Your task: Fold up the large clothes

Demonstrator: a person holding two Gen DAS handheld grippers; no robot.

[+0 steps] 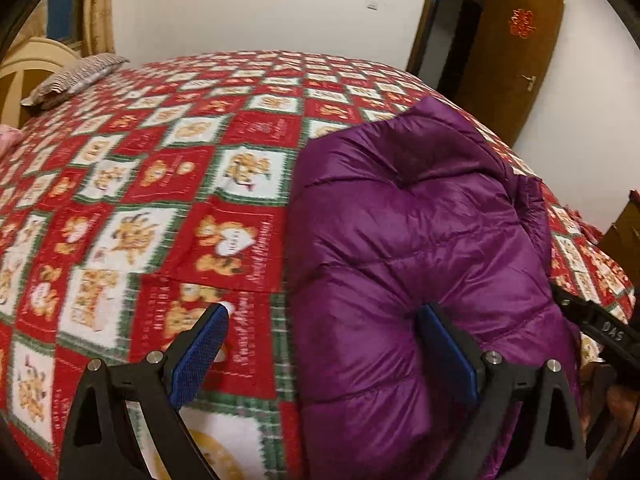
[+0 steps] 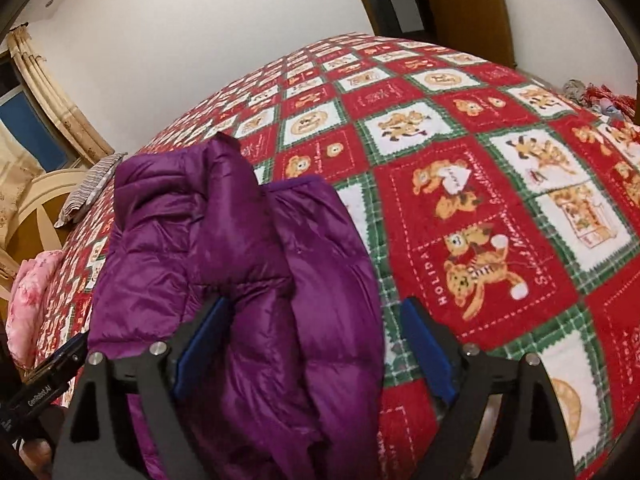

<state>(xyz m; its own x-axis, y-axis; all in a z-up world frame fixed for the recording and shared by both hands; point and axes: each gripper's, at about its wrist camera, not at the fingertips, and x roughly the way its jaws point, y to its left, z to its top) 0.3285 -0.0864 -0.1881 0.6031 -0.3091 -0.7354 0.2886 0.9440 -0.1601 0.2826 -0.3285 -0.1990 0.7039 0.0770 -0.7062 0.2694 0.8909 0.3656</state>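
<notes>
The purple jacket (image 1: 404,240) looks puffy, light and slick, so it may spring back; best pinched at a hem or seam. Both grippers, left (image 1: 324,344) and right (image 2: 314,340), stand apart, clamping nothing.

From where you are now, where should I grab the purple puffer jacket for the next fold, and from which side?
Probably the near hem of the purple jacket, from the near edge of the bed. It lies bunched lengthwise on the quilt, and the open right claw already straddles its near right edge, so pinching there looks easiest.
</notes>
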